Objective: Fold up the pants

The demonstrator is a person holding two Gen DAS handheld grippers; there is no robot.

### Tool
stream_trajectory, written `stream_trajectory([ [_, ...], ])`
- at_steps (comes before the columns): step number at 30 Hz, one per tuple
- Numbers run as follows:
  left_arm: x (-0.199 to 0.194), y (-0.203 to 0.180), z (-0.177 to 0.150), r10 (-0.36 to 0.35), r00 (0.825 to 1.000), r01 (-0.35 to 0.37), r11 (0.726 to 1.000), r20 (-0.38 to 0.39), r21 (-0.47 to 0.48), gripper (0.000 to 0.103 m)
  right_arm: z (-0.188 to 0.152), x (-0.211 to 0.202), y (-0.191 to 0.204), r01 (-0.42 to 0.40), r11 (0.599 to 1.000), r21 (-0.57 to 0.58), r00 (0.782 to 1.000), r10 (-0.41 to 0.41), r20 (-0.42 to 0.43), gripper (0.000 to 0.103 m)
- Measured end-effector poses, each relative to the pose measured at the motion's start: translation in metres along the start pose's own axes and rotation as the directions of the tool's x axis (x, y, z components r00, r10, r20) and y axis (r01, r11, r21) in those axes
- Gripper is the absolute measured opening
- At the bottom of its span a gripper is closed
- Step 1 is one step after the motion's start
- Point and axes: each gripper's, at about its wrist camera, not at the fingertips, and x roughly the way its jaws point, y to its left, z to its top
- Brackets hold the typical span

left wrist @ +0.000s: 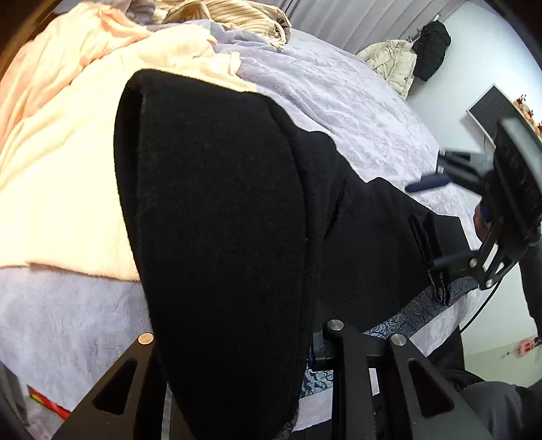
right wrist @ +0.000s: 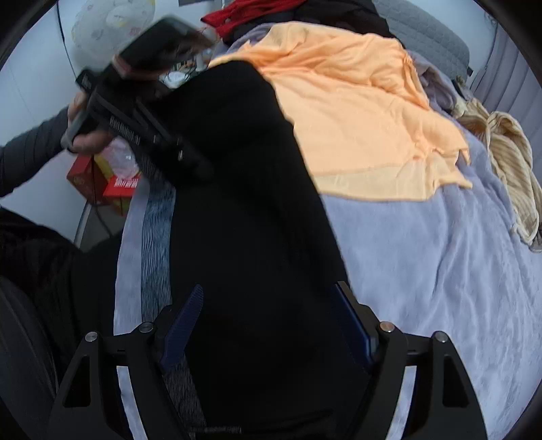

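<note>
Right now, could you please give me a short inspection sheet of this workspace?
Surface: bed under a lilac blanket, rumpled.
Job's things: black pants lie lengthwise along the bed edge, partly over the peach garment.
Clutter: peach garment, striped cream garment, red cloth at the far end.
Grippers: left gripper shut on the black pants; right gripper open, jaws straddling the pants, pads not pressing.
Cables: thin dark cable hangs below the right gripper.
Surroundings: red boxes beside the bed, cream coat and black bag hanging on the wall.
</note>
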Motion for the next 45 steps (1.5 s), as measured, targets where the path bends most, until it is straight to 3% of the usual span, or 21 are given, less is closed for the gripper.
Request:
stream_trajectory([
  [3,-0.010,-0.021,0.006,0.046,0.999,-0.046,0.998,0.005,0.037,0.029,-0.025,0.017,-0.002,0.010,1.000,0.023,0.997,-0.008,-0.079,0.080],
  [7,-0.020,-0.045,0.012,0.086,0.996,-0.085,0.996,-0.007,0.033,0.028,-0.037,0.042,-0.005,-0.030,0.998,0.054,0.994,0.035,-0.102,0.081],
  [12,-0.029,-0.087,0.018,0.105,0.994,-0.105,0.990,0.004,0.093,0.028,-0.039,0.076,-0.008,-0.042,0.997,0.065,0.990,0.051,-0.130,0.093],
  [16,-0.031,-0.132,0.028,0.113,0.993,-0.115,0.984,0.024,0.138,0.028,-0.034,0.078,-0.011,-0.030,0.997,0.075,0.989,0.041,-0.144,0.095],
  [19,-0.039,-0.144,0.026,0.113,0.993,-0.117,0.982,0.037,0.151,0.028,-0.039,0.055,-0.014,0.000,0.993,0.119,0.995,0.011,-0.095,0.095],
  [22,-0.045,-0.164,0.039,0.128,0.991,-0.132,0.975,0.030,0.181,0.028,-0.063,0.014,-0.009,0.002,0.988,0.156,1.000,-0.004,0.017,0.095],
  [28,-0.030,-0.234,0.053,0.105,0.995,-0.100,0.954,-0.002,0.283,0.027,-0.143,-0.070,-0.003,0.085,0.950,0.299,0.976,-0.140,0.167,0.096],
  [33,0.013,-0.296,0.063,0.090,0.993,-0.059,0.936,-0.075,0.347,0.027,-0.211,-0.093,0.007,0.156,0.894,0.420,0.961,-0.236,0.147,0.096],
  [37,0.057,-0.352,0.065,0.138,0.982,-0.076,0.911,-0.128,0.405,0.027,-0.250,-0.103,0.019,0.197,0.837,0.510,0.944,-0.302,0.131,0.096],
  [41,0.105,-0.400,0.056,0.161,0.969,-0.051,0.875,-0.189,0.482,0.027,-0.283,-0.111,0.021,0.184,0.772,0.608,0.929,-0.338,0.148,0.096],
  [45,0.161,-0.420,0.049,0.230,0.943,-0.084,0.866,-0.242,0.493,0.027,-0.303,-0.118,0.032,0.173,0.723,0.668,0.919,-0.362,0.155,0.096],
])
